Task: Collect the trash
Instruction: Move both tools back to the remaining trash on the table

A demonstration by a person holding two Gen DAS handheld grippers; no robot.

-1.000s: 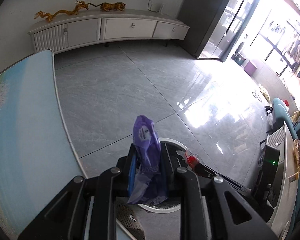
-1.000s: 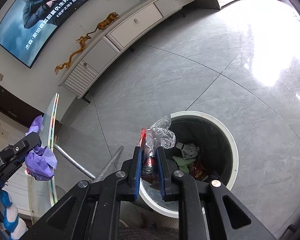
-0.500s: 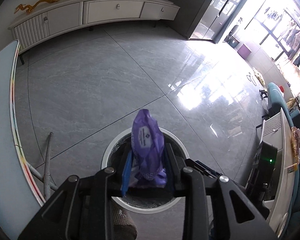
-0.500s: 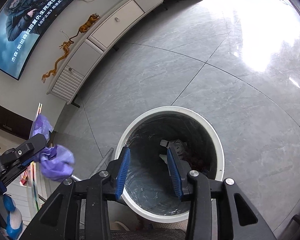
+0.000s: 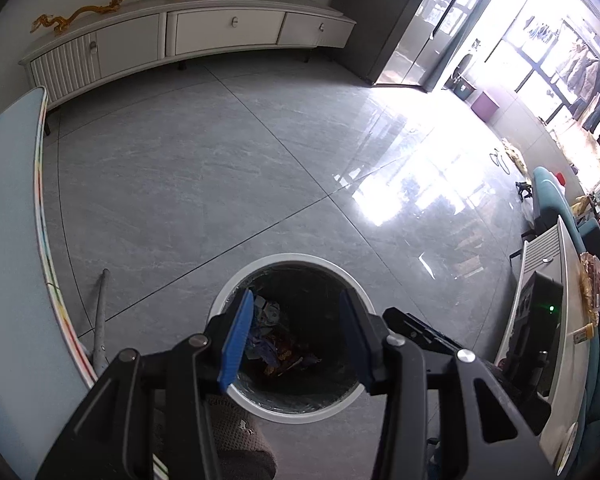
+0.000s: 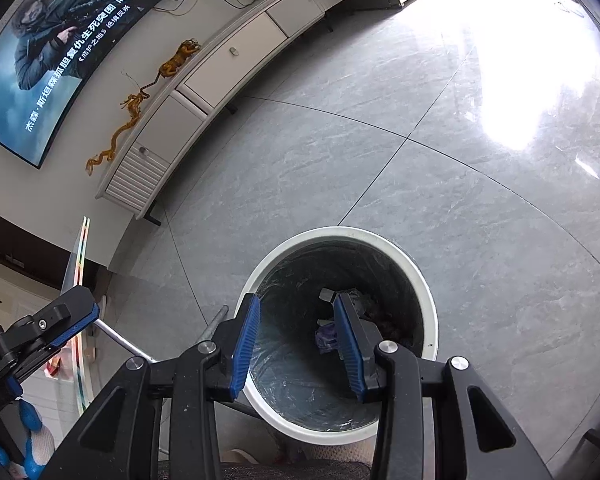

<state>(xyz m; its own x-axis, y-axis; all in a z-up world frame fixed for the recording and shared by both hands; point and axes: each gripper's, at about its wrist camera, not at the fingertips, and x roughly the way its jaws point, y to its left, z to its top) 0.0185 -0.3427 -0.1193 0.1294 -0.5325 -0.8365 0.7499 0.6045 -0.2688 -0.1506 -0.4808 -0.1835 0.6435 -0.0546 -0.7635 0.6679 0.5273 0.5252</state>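
Now both tilted down over bin [image 5: 220,300]: left tool [image 5: 296,328] opening, empty; right tool [image 6: 296,338] spread, empty.

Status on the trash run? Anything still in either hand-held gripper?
Done: crumpled wrappers, a purple one among them, lie inside the white round bin with the dark liner. In hand: nothing; the left hand-held gripper is opening with nothing between its pads, and the right hand-held gripper is open and empty, both over the bin. Left: no loose trash visible on the grey tiled floor.
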